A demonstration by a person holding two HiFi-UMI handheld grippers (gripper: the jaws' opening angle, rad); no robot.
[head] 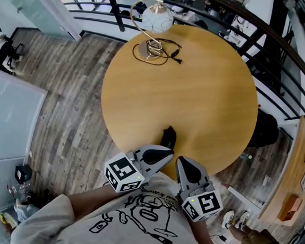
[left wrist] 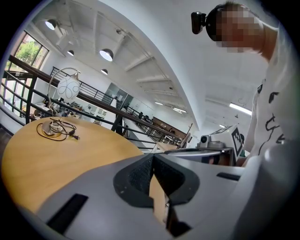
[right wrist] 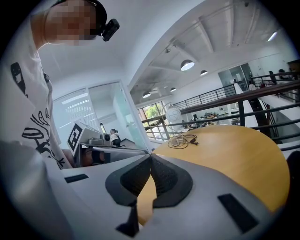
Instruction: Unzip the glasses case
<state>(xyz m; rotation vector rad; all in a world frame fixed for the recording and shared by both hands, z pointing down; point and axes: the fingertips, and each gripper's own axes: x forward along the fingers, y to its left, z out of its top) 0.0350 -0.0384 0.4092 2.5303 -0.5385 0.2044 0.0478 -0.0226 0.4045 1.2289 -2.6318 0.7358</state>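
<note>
Left gripper [head: 166, 153] hovering just beside case [head: 168, 137], right gripper [head: 182, 162] near case; both jaw pairs pressing together, empty. Lamp [head: 157, 20] sitting well beyond case.

Grey left gripper [left wrist: 153, 157], grey right gripper [right wrist: 150, 157], black-padded fingers [left wrist: 136, 179], square-marker cubes [head: 123, 174], white shirt [head: 135, 224] with black drawing

Head view hangs high, staring steeply down on the round table [head: 196, 96], while the left gripper [head: 166, 153] and right gripper [head: 182, 162] views skim low from its near rim, tilted upward, both catching the far lamp [head: 157, 17].
</note>
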